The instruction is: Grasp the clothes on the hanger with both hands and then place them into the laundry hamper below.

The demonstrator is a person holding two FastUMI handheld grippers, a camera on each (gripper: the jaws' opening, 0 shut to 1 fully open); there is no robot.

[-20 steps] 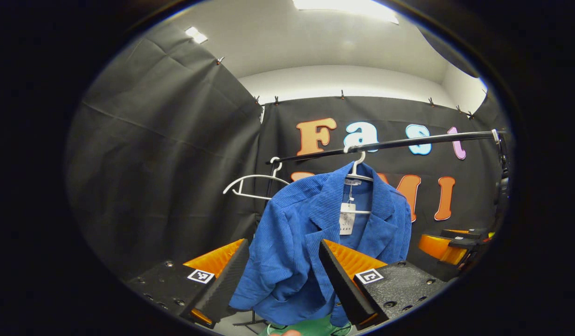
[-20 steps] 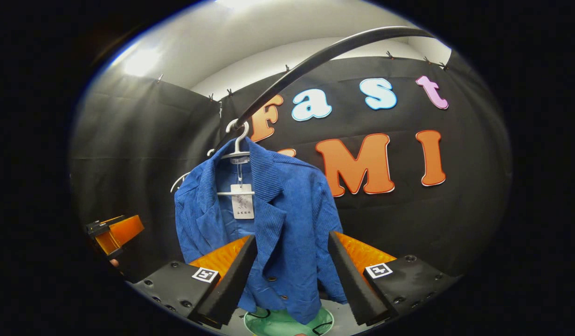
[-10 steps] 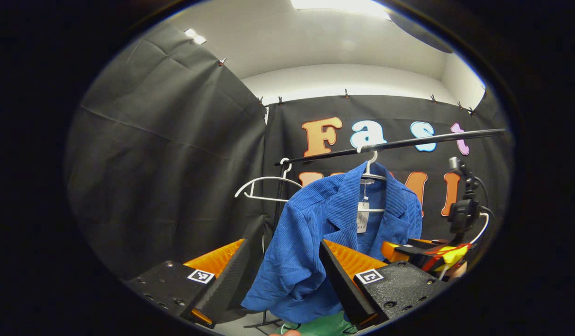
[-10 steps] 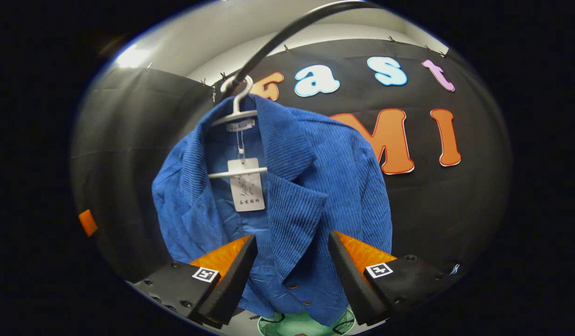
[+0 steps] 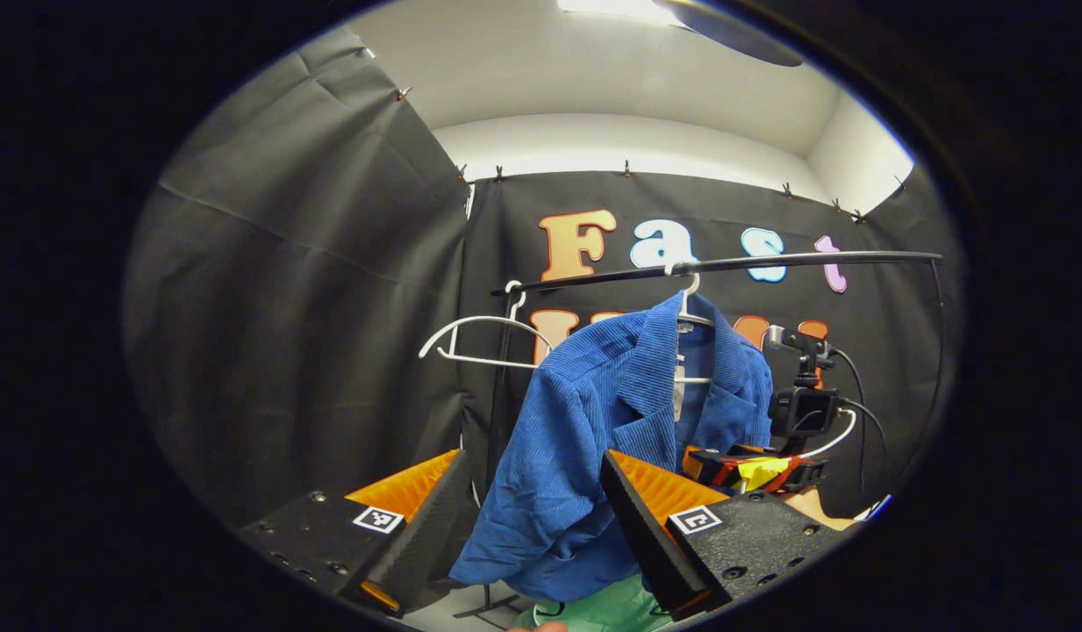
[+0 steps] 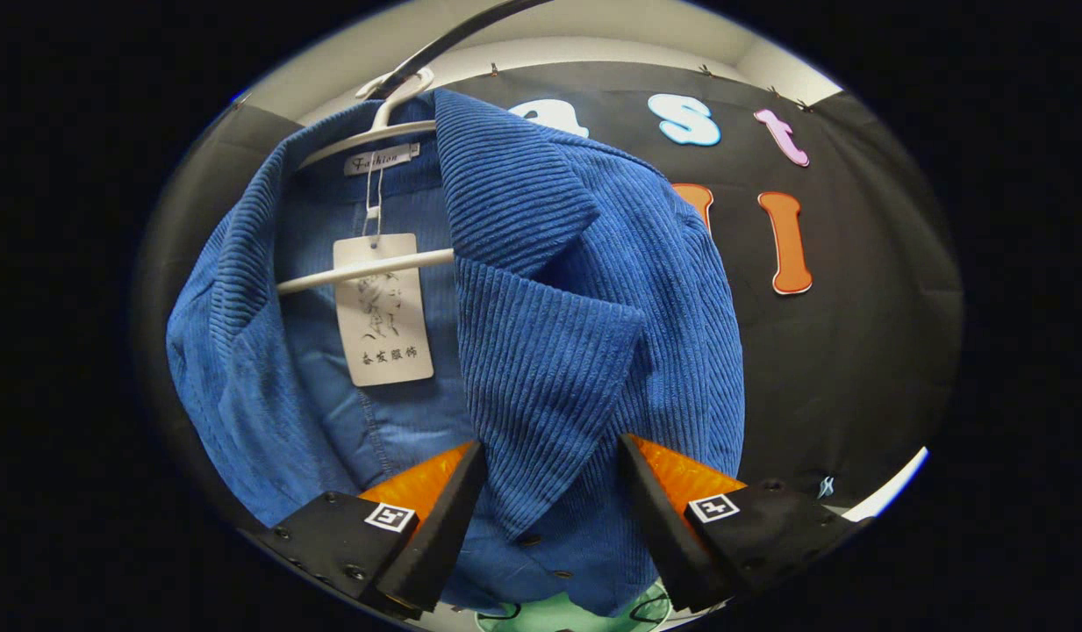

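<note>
Left gripper view: blue corduroy jacket [image 5: 593, 439] hangs center frame on a white hanger [image 5: 685, 303], hooked on a black rail [image 5: 725, 263] that runs across mid-right. A second, bare white hanger [image 5: 470, 338] hangs at the rail's left end, center-left of frame. Left gripper [image 5: 533, 518] sits at the bottom, fingers spread wide, nothing between them; the jacket's lower sleeve and hem show through the gap, but touching or apart can't be judged. Right gripper [image 5: 751, 465] shows lower right, just beside the jacket's front edge, with a small camera [image 5: 802, 411] and cables mounted above it; whether its fingers are spread can't be told from here. Part of a hand [image 5: 813, 507] shows below it. Green laundry hamper [image 5: 611, 610] peeks at the bottom edge, under the jacket.

Right gripper view: jacket [image 6: 541, 316] takes up left and center, close up. Hanger [image 6: 374, 132] hook at top, its crossbar running across the open front. White paper tag [image 6: 381, 309] hangs on a string from the collar label, center-left. Right gripper [image 6: 549, 509] at bottom, fingers spread, with the jacket's lapel and front panel lying in the gap; fingers not pressing on it. Dark buttons [image 6: 527, 542] near the hem. Hamper [image 6: 576, 614] rim at bottom center, below the hem.
</note>
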